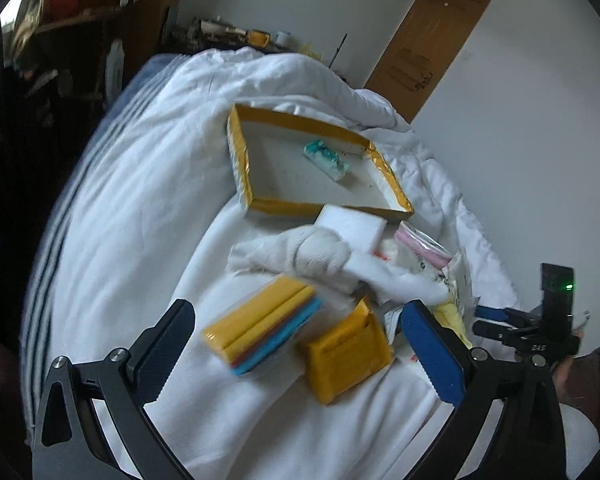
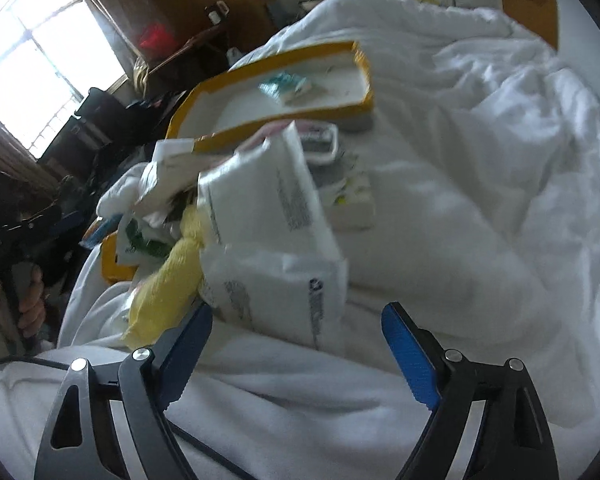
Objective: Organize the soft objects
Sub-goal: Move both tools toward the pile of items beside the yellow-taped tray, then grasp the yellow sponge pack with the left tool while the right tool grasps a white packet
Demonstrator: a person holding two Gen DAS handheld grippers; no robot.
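**Both grippers spread wide above a heap of soft things on a bed**

The surface is a bed with a rumpled white duvet. At far left of the room stand dark wooden shelves, with a bright window in the right wrist view; at far right a white wall and a wooden door.

Left gripper: jaws wide, holding nothing. Between them lie one pack of coloured sponges and one yellow packet. Beyond the jaws: one white rolled cloth, one white foam block, then one yellow-edged tray with one teal packet inside.

Right gripper: jaws wide, nothing pressed. One pale yellow cloth lies just beside the left jaw; two white plastic bags sit ahead, between the jaws.
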